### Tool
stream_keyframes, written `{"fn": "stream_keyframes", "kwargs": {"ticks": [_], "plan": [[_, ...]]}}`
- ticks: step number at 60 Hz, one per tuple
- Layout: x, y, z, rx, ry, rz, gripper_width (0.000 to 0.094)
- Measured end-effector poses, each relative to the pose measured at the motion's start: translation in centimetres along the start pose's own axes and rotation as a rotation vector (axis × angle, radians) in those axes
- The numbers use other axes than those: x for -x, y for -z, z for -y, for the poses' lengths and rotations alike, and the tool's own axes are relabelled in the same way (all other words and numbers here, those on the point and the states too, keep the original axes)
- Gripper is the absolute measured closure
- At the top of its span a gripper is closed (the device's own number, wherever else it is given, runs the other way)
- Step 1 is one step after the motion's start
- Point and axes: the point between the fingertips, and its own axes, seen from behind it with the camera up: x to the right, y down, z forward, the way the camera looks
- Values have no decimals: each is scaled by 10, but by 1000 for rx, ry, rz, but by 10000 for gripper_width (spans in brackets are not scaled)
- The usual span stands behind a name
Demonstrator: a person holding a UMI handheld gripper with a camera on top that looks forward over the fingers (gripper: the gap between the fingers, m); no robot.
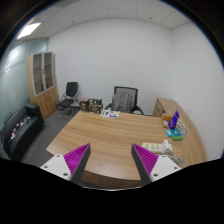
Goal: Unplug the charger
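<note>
My gripper (111,161) is open, its two magenta-padded fingers (79,156) spread wide above the near edge of a wooden desk (110,135). Nothing stands between them. At the desk's right end, just beyond the right finger, lies a white object (155,147) that may be a power strip or charger; I cannot tell which. A purple and blue item (174,124) stands further back at that end.
A black office chair (123,99) sits behind the desk, another chair (69,97) by a wooden cabinet (43,88) at the left. A black sofa (20,128) lines the left wall. Small items (109,114) lie at the desk's far edge.
</note>
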Motion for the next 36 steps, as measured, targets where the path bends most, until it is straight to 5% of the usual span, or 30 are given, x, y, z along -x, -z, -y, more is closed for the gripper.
{"fn": "stream_keyframes", "kwargs": {"ticks": [19, 28, 36], "plan": [[-37, -49, -85, 122, -29, -7, 82], [-97, -89, -166, 237, -68, -61, 79], [-171, -128, -210, 251, -125, -131, 79]]}}
